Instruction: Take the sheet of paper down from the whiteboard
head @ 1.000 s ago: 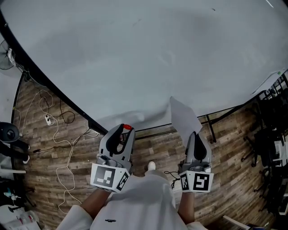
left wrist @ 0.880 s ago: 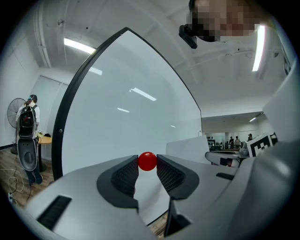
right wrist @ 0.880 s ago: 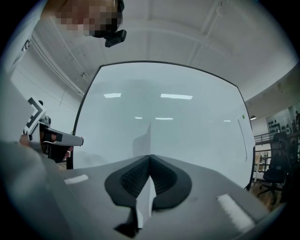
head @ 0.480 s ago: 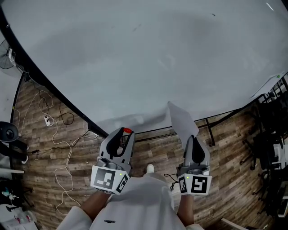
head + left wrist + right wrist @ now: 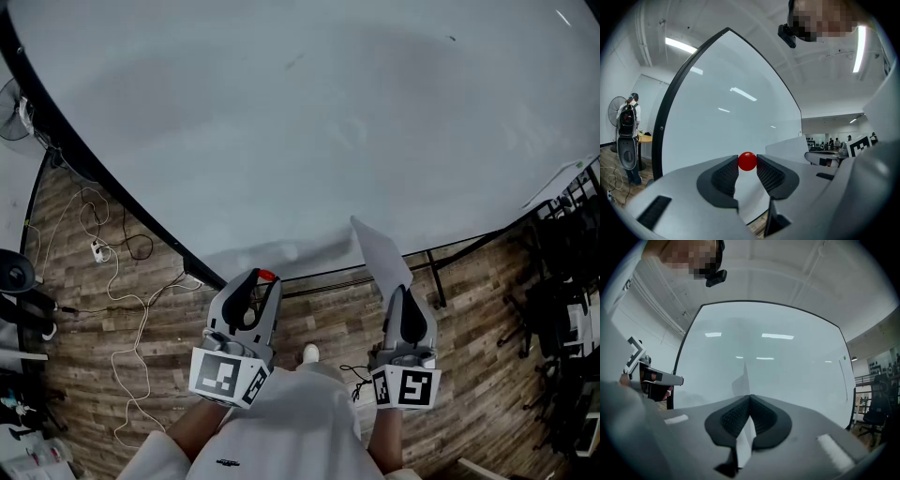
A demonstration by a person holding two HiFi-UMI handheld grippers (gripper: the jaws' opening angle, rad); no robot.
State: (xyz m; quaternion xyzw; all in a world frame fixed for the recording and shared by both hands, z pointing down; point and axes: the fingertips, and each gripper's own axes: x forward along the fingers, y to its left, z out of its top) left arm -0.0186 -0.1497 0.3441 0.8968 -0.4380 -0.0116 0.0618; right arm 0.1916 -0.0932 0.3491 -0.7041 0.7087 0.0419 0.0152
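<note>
- Whiteboard (image 5: 281, 122) fills the upper part of the head view. Its white face is bare, and its black frame (image 5: 112, 192) runs as a curve from upper left down to the middle.
- Both grippers point level at the board's lower edge, side by side and well apart, with wooden floor (image 5: 328, 319) showing between them.
- The right gripper (image 5: 405, 298) has its jaws pressed together on the sheet of paper (image 5: 380, 253), pinching it near one edge.
- The sheet stands out from the board towards the person. In the right gripper view it shows edge-on as a thin white blade above and below the pads (image 5: 736, 418). I cannot tell whether its far edge touches the board.
- The left gripper (image 5: 255, 279) holds a small red ball (image 5: 747, 161) between its jaw tips, one ribbed pad against each side of it.
- The ball sits just in front of the board's face, near the lower frame.
- To the left, loose cables (image 5: 122, 281) trail across the floor below the frame.
- To the right, a dark stand leg (image 5: 436, 277) comes down beside the paper, and dark chairs (image 5: 562, 309) crowd the far right edge.
</note>
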